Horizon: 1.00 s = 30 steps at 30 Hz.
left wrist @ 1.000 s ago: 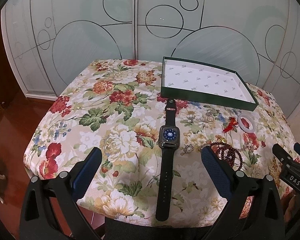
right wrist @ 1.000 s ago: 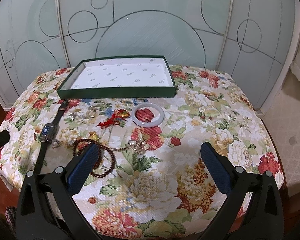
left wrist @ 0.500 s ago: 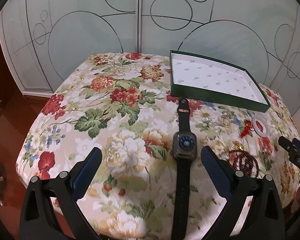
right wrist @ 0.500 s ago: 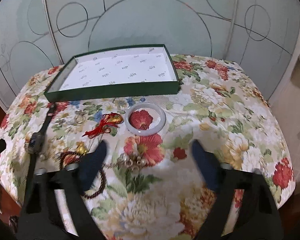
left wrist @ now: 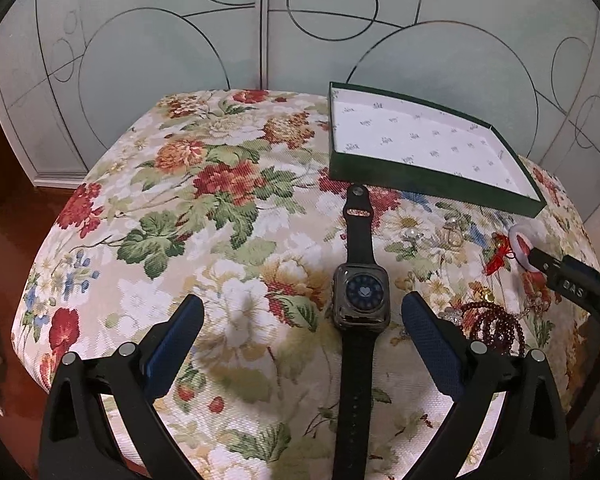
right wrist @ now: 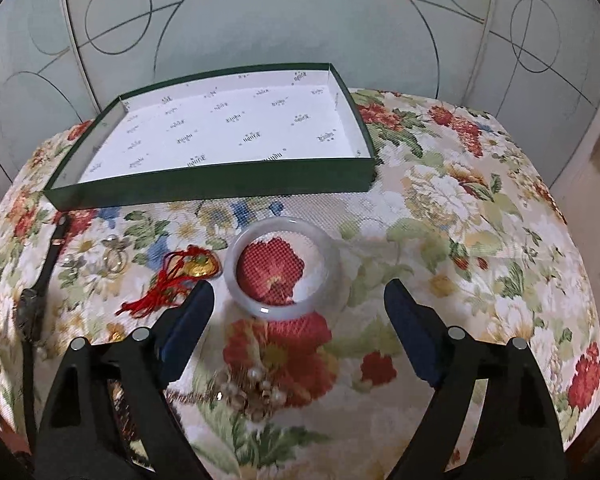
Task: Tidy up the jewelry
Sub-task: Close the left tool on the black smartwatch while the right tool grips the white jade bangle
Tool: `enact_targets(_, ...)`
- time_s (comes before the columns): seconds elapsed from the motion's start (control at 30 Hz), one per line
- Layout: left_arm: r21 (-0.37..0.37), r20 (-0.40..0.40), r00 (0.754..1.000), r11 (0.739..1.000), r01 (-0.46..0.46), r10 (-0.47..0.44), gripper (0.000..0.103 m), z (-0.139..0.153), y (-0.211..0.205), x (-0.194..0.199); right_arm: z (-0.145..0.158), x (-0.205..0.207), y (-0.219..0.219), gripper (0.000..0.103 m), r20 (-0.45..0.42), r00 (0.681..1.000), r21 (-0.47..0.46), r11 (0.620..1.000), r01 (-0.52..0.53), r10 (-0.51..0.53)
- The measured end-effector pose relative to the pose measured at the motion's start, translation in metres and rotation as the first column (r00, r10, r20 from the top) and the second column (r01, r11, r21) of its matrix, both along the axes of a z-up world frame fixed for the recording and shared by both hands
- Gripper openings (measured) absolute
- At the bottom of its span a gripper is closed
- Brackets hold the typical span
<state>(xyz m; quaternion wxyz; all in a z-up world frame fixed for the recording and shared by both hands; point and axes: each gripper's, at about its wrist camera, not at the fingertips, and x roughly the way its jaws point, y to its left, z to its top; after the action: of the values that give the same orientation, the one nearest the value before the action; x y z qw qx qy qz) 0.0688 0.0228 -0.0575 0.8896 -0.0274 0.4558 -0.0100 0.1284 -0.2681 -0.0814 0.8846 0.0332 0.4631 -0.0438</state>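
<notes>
A black smartwatch (left wrist: pixel 360 292) lies flat on the flowered cloth. My left gripper (left wrist: pixel 302 320) hangs open over it, with the watch face just inside the right fingertip. A pale jade bangle (right wrist: pixel 268 310) lies in front of my right gripper (right wrist: pixel 300 304). That gripper's jaws are opening, and the bangle's near edge sits between the fingertips, untouched. The green box (right wrist: pixel 204 190) with white lining stands empty behind it. A red tassel charm (right wrist: pixel 188 272), two rings (right wrist: pixel 114 256) and a pearl piece (right wrist: pixel 248 392) lie around.
A dark red bead bracelet (left wrist: pixel 496 324) lies right of the watch. The green box (left wrist: pixel 432 184) sits at the cushion's far right, and the right gripper's finger (left wrist: pixel 572 280) reaches in from the right edge. Frosted glass doors stand behind, wooden floor to the left.
Both grippers sank and moved forward. The left came closer over the watch. The right closed in on the bangle, its jaws narrowing and then widening again.
</notes>
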Motion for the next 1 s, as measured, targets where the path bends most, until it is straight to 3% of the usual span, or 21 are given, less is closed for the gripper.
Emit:
enact_targets(0.3, 0.009, -0.039, 0.999, 1.000, -0.011, 0.011, 0.098, -0.014, -0.011, 0.007, -0.021, 0.016, 0.003, 0.087, -0.036, 0.999, -0.003, 1.000, -0.010, 0.010)
enact_targets(0.37, 0.006, -0.041, 0.999, 1.000, -0.011, 0.011, 0.098, -0.015, -0.014, 0.008, -0.022, 0.016, 0.002, 0.083, -0.035, 0.999, 0.002, 1.000, -0.009, 0.009)
enact_targets(0.43, 0.003, -0.046, 0.999, 1.000, -0.013, 0.013, 0.098, -0.016, -0.017, 0.009, -0.021, 0.016, 0.003, 0.071, -0.024, 0.999, 0.002, 1.000, -0.028, 0.028)
enact_targets(0.47, 0.002, -0.047, 0.999, 1.000, -0.013, 0.013, 0.098, -0.017, -0.018, 0.010, -0.020, 0.017, 0.003, 0.070, -0.025, 0.999, -0.001, 1.000, -0.026, 0.026)
enact_targets(1.0, 0.001, -0.045, 0.999, 1.000, -0.007, 0.007, 0.098, -0.026, -0.031, 0.015, 0.000, 0.005, -0.003, 0.069, 0.014, 0.999, 0.019, 0.999, -0.031, 0.030)
